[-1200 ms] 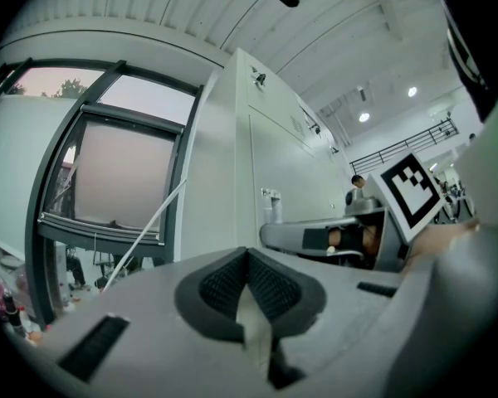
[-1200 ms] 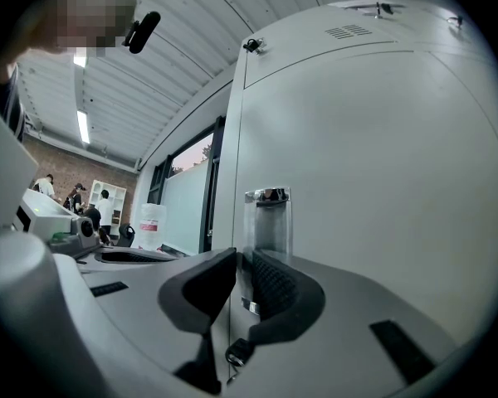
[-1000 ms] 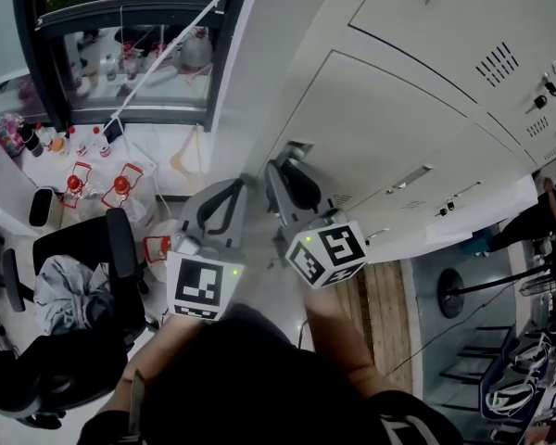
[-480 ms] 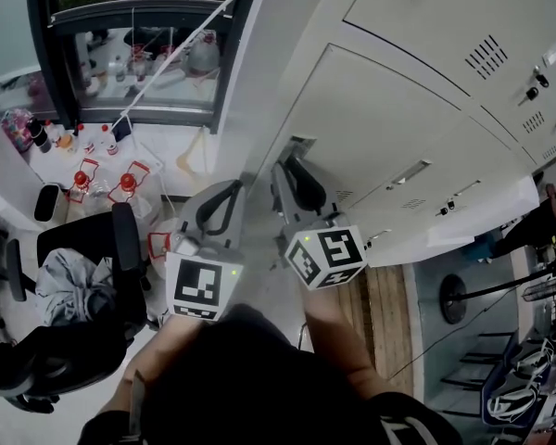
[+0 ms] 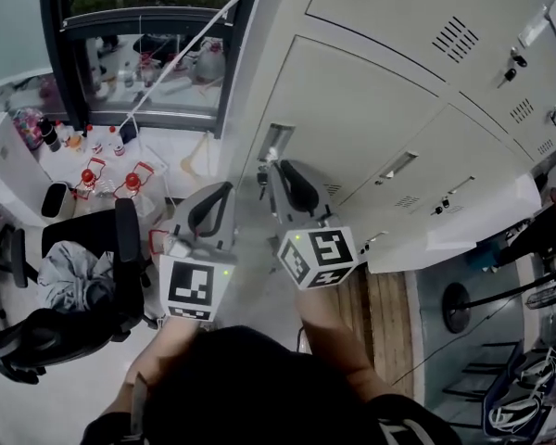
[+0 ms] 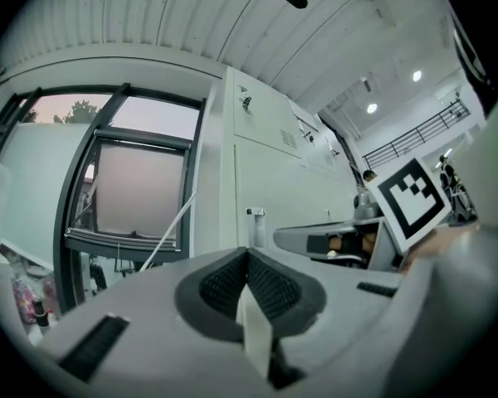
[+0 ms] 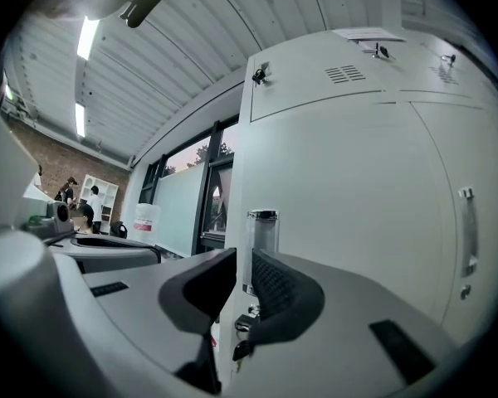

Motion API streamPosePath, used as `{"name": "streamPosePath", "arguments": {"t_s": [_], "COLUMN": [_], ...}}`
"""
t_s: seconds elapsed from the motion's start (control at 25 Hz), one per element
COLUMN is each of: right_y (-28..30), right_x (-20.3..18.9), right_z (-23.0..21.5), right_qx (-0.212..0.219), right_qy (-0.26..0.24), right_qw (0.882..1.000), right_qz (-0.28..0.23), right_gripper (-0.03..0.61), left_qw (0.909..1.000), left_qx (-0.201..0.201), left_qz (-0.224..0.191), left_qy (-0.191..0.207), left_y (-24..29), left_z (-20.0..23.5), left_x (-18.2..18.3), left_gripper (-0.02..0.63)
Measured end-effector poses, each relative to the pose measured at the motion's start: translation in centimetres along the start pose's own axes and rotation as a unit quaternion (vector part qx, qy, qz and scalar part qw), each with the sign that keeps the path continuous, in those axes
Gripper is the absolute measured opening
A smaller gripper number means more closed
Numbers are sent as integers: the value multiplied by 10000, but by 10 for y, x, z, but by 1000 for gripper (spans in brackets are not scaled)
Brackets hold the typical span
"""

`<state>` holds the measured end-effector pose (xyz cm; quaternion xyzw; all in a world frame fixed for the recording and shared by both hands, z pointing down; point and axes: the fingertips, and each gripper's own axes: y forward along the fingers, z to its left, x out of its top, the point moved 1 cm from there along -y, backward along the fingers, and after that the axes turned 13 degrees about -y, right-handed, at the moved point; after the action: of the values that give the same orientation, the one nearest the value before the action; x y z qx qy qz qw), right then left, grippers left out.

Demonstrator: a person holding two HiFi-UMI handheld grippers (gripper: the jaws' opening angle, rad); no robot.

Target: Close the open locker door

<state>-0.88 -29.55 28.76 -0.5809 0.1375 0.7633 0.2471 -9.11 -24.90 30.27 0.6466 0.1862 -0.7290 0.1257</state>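
1. Right gripper (image 7: 241, 259): the jaws stand released with a narrow gap, nothing gripped. They are aimed at the free edge of the locker door (image 7: 357, 206), probably so that one pad can push it home.
2. Chrome handle (image 7: 261, 247): upright, just ahead of the jaw tips and in line with the gap. Whether a pad already touches it cannot be settled from this angle.
3. Keys (image 7: 242, 337): they hang from the lock below the handle, under the line of the jaws, so a push at handle height would miss them.
4. The door's panel spreads away to the right of the jaws. It looks only slightly ajar.
5. Left gripper (image 6: 247, 264): the jaws are clenched pad to pad on nothing. It is held aside from the door, with a window (image 6: 137, 193) ahead and to the left of its jaws, apparently idle.
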Motion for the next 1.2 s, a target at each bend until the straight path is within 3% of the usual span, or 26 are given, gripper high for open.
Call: {"name": "streamPosePath", "arguments": {"t_s": [0.28, 0.76, 1.2], "right_y": [-62, -181, -212], "right_x": [10, 11, -6], "right_z": [-10, -6, -6], "right_qx": [-5, -164, -132], "right_qy": [97, -263, -68], "right_qw": [9999, 9990, 9996], "right_qz": [-56, -312, -259], "right_gripper": [18, 17, 17], "left_qw": [9982, 9980, 9966], "left_qx": [450, 596, 783], "left_qz": [20, 63, 239], "left_qy": [-401, -214, 7], "left_y": [-30, -89, -108], "left_z": [-35, -117, -137], "left_x": [11, 4, -11], "left_gripper": [2, 2, 2]}}
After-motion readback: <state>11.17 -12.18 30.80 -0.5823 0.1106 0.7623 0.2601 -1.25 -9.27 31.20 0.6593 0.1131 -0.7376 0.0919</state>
